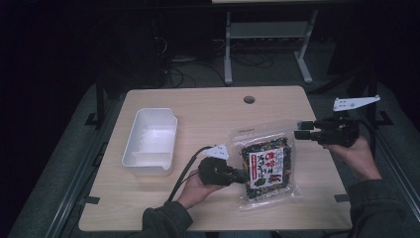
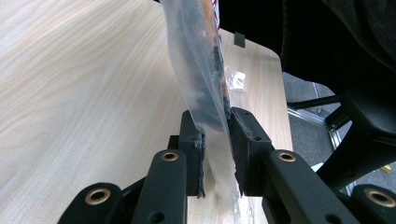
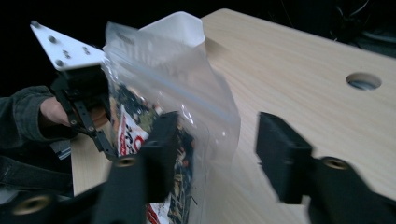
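Observation:
A clear zip bag [image 1: 267, 163] holding a dark snack packet with a red and white label lies on the wooden table, right of centre. My left gripper [image 1: 244, 175] is shut on the bag's left edge. In the left gripper view its pads [image 2: 243, 135] pinch the clear plastic [image 2: 201, 70], which rises upright between them. My right gripper [image 1: 299, 130] hovers open at the bag's upper right corner. In the right gripper view the jaws of that gripper [image 3: 219, 140] stand apart with the bag's clear top [image 3: 187, 93] reaching between them, not pressed. The left gripper [image 3: 84, 107] holds the bag's far side.
A white plastic tray [image 1: 151, 139] sits empty on the left half of the table, and its corner [image 3: 182, 25] shows behind the bag. A round cable hole [image 1: 249, 99] is near the table's far edge. Dark floor and desk legs lie beyond.

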Available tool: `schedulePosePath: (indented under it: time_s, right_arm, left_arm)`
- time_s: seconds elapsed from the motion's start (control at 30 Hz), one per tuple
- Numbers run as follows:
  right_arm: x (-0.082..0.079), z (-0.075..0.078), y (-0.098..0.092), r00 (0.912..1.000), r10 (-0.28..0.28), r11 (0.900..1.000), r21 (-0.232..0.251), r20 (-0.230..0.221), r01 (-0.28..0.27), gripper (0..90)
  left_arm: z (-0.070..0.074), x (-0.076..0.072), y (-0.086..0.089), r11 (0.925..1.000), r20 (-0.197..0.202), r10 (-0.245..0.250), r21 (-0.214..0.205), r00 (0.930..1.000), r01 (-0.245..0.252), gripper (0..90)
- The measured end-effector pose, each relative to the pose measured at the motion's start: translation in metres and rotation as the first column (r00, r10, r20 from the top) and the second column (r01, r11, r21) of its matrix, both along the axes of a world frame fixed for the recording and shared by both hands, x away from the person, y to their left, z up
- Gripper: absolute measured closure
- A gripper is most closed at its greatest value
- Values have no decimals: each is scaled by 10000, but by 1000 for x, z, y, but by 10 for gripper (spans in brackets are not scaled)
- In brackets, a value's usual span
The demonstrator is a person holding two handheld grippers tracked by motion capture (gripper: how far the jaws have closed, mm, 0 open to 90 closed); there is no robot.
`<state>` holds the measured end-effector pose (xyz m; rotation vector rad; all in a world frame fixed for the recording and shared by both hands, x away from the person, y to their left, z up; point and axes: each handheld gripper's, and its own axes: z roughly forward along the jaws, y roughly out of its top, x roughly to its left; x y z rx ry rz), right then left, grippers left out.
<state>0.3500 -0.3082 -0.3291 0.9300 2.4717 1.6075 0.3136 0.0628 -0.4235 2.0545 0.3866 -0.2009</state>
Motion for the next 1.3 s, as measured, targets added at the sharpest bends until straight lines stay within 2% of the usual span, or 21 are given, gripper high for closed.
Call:
schedulePosePath:
  time_s: [0.13, 0.23, 0.27, 0.47, 0.53, 0.6, 0.67, 0.73, 0.8, 0.87, 0.9, 0.93, 0.97, 1.0, 1.03, 1.07, 1.1, 1.23, 1.3]
  right_arm:
    - [1, -13, 5, 9989, 342, 9991, 242, -329, -334, 380]
    - [2, -18, 8, 9971, 560, 9981, 265, -506, -547, 380]
    - [3, -23, 14, 9922, 987, 9950, 207, -763, -974, 393]
    - [6, -36, 26, 9832, 1381, 9903, 25, -1189, -1388, 385]
    - [9, -46, 30, 9759, 1630, 9866, 179, -1448, -1621, 387]
    - [9, -49, 31, 9741, 1688, 9857, 242, -1507, -1670, 394]
    - [10, -56, 33, 9670, 1996, 9796, 558, -1583, -1930, 419]
    - [8, -57, 37, 9582, 2387, 9708, 642, -1577, -2312, 452]
    - [6, -56, 40, 9529, 2569, 9662, 664, -1614, -2493, 509]
    - [5, -55, 39, 9419, 2957, 9541, 989, -1594, -2828, 569]
    - [5, -55, 39, 9419, 2957, 9541, 989, -1594, -2828, 569]
    - [4, -53, 38, 9370, 3108, 9483, 1180, -1595, -2945, 636]
    - [4, -53, 38, 9370, 3108, 9483, 1180, -1595, -2945, 636]
    - [2, -51, 36, 9349, 3195, 9449, 1265, -1545, -3020, 693]
    - [2, -51, 36, 9349, 3195, 9449, 1265, -1545, -3020, 693]
    - [0, -51, 35, 9356, 3188, 9451, 1259, -1519, -3016, 711]
    - [-1, -50, 36, 9321, 3297, 9414, 1273, -1498, -3125, 726]
    - [-4, -47, 38, 9352, 3260, 9422, 1293, -1386, -3092, 736]
    - [-5, -46, 38, 9368, 3242, 9426, 1280, -1311, -3083, 737]
  left_arm:
    - [1, 0, 1, 10000, 53, -1, 38, 10000, 1, 751]
    - [1, 0, 2, 10000, 102, -46, 59, 9999, 46, 752]
    - [2, 0, 3, 10000, 140, -27, 68, 9999, 26, 751]
    - [4, -2, 4, 9999, 212, -81, 82, 9997, 79, 752]
    - [4, -2, 5, 9999, 252, -125, 90, 9996, 123, 752]
    - [4, -2, 5, 9999, 239, -112, 80, 9997, 111, 751]
    - [5, -2, 6, 9999, 220, -128, 80, 9997, 127, 751]
    - [5, -1, 6, 9999, 212, -114, 91, 9997, 112, 752]
    - [5, -1, 6, 9999, 250, -77, 112, 9997, 74, 755]
    - [5, 0, 7, 9999, 274, -67, 123, 9996, 64, 755]
    - [6, 0, 8, 9999, 289, 0, 117, 9996, -3, 755]
    - [6, 1, 9, 9999, 290, 81, 85, 9995, -84, 754]
    - [7, 1, 11, 9998, 279, 171, 43, 9995, -172, 754]
    - [7, 2, 12, 9997, 329, 244, 65, 9992, -246, 769]
    - [8, 3, 13, 9993, 351, 353, 64, 9988, -355, 769]
    - [8, 3, 14, 9993, 335, 377, 66, 9987, -379, 765]
    - [8, 4, 15, 9985, 424, 516, 170, 9978, -524, 737]
    - [8, 5, 16, 9977, 423, 646, 165, 9970, -653, 670]
    - [9, 5, 17, 9968, 553, 758, 227, 9956, -772, 657]
